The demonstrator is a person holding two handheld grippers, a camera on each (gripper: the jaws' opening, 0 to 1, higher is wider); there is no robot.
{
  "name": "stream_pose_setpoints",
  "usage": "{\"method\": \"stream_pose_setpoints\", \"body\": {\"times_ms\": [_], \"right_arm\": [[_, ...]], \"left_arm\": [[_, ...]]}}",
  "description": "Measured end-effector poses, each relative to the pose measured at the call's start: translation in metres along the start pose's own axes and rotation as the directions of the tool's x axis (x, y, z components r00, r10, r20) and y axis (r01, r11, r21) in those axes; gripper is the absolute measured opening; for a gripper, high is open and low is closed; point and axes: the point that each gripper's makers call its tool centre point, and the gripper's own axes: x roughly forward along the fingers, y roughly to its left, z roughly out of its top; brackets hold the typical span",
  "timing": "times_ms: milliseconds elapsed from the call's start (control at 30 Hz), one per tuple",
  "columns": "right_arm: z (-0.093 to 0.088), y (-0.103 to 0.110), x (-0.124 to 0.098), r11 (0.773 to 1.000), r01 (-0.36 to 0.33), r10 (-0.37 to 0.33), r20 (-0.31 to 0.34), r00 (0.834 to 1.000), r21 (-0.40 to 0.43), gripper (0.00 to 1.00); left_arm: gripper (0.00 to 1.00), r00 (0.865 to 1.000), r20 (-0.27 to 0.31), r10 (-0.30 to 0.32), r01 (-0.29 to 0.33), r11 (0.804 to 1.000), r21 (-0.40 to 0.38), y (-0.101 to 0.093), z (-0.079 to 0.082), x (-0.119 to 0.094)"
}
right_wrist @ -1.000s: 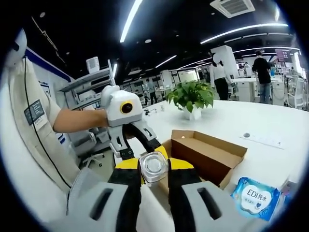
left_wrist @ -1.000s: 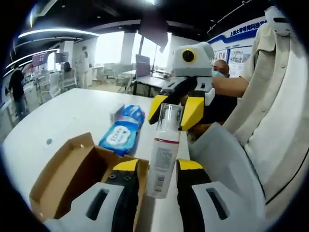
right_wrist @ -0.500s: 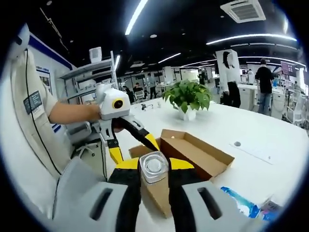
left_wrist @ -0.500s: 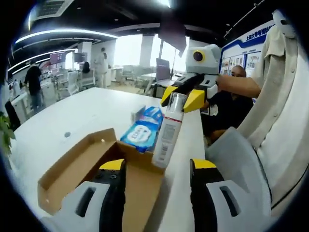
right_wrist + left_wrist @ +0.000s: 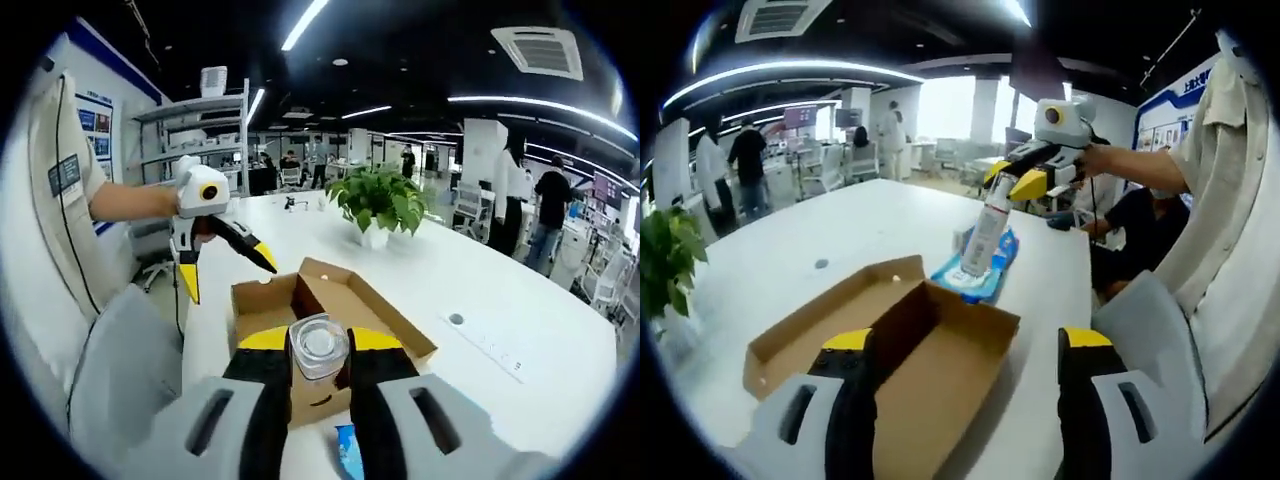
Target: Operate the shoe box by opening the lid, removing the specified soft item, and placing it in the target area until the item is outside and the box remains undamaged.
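Observation:
An open brown cardboard shoe box (image 5: 940, 375) lies on the white table (image 5: 840, 225) just ahead of my left gripper (image 5: 965, 342), whose jaws stand wide apart with nothing between them. Beyond the box my right gripper (image 5: 1012, 180) holds a white bottle (image 5: 989, 228) with a clear cap, tilted above a blue wipes pack (image 5: 985, 272). In the right gripper view my right gripper (image 5: 320, 345) is shut on the bottle's cap (image 5: 319, 343). The box (image 5: 385, 318) lies beneath it. My left gripper (image 5: 228, 272) hangs open at the left, over the box's near corner.
A potted green plant (image 5: 378, 198) stands on the table behind the box, and its leaves (image 5: 668, 262) show at the left. The person's torso (image 5: 1225, 230) borders the table. People (image 5: 522, 205) stand far off. A corner of the blue pack (image 5: 346, 452) lies below.
My left gripper let go of the bottle, opened wide and drew back behind the box. My right gripper carried the bottle away from the box to above the blue pack.

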Motion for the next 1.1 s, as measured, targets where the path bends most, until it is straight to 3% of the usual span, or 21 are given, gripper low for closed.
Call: {"method": "stream_pose_setpoints", "body": {"times_ms": [433,667,1100], "right_arm": [[-0.012,-0.049,0.000,0.998,0.009,-0.012,-0.050,0.999,-0.066,0.18],[-0.034,-0.081,0.000,0.997,0.019,-0.026,-0.093,0.995,-0.070,0.18],[-0.073,-0.114,0.010,0.996,-0.010,-0.005,-0.173,0.985,-0.084,0.18]], "left_arm": [[0.91,0.990,0.009,0.138,-0.137,0.990,-0.030,0.012,-0.009,-0.025],[0.97,0.981,0.009,0.193,-0.192,0.980,-0.049,0.017,-0.015,-0.033],[1.00,0.963,-0.007,0.270,-0.270,0.959,-0.084,0.025,-0.027,-0.051]]}}
